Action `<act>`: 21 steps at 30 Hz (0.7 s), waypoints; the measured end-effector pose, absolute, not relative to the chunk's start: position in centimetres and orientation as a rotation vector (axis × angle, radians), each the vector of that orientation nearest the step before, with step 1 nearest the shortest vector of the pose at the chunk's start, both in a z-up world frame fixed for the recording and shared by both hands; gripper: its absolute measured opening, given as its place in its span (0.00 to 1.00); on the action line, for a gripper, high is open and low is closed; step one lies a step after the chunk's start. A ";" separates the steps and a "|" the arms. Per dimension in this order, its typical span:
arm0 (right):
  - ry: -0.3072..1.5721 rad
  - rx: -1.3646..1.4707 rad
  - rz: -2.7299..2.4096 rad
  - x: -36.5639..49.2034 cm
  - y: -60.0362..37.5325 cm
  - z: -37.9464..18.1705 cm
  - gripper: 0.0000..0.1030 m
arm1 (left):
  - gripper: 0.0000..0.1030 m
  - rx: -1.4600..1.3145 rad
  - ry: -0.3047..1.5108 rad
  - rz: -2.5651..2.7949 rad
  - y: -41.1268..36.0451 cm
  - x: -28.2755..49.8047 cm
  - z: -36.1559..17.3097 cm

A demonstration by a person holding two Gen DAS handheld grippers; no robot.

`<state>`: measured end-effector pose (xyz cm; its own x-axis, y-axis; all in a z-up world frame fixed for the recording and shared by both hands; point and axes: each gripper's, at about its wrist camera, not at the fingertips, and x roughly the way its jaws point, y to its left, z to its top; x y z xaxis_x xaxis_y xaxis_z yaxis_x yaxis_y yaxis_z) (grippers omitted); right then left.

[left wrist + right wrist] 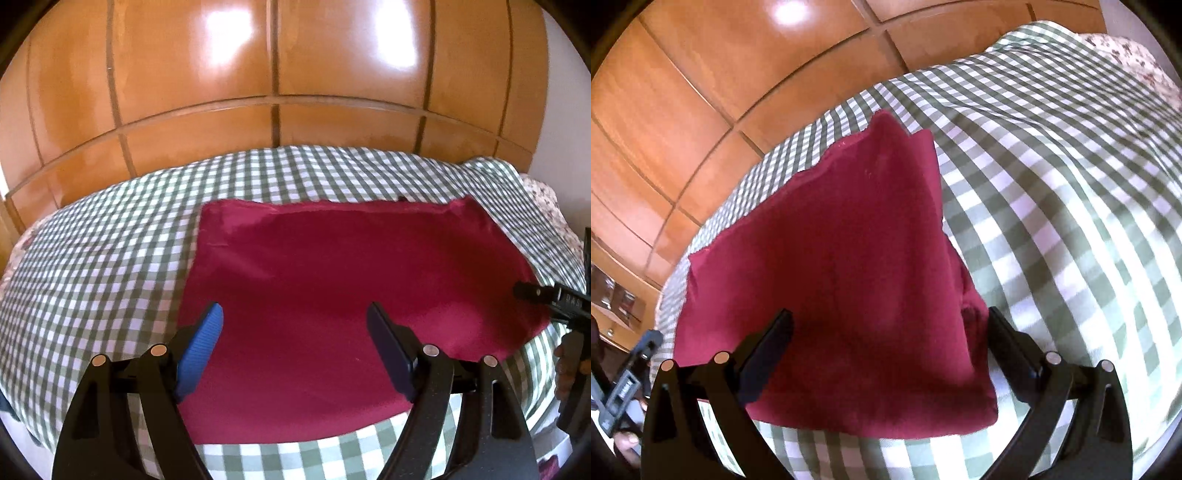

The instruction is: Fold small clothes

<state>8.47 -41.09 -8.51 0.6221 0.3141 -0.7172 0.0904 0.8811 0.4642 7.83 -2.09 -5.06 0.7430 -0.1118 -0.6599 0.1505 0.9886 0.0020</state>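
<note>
Red cloth (332, 280) flat on checked bedcover (92, 266) | both claws spread

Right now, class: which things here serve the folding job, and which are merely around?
For the job:
red cloth
left tool, open
right tool, open

Merely around:
checked bedcover
wooden wardrobe
floral fabric

Red cloth (842, 280) near edge partly hidden behind fingers (768, 354); checked bed cover (1071, 229) blurred at right.
</note>
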 end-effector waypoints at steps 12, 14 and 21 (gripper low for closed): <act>0.892 0.520 0.168 8.4 -40.8 -8.4 0.96 | 0.77 0.112 0.752 -0.197 -4.2 7.6 -6.2; 0.897 0.508 0.163 8.3 -40.7 -8.3 0.94 | 0.77 0.116 0.763 -0.202 -4.5 7.8 -6.5; 0.914 0.466 0.150 8.2 -40.7 -8.5 0.82 | 0.77 0.125 0.792 -0.214 -5.1 8.3 -7.6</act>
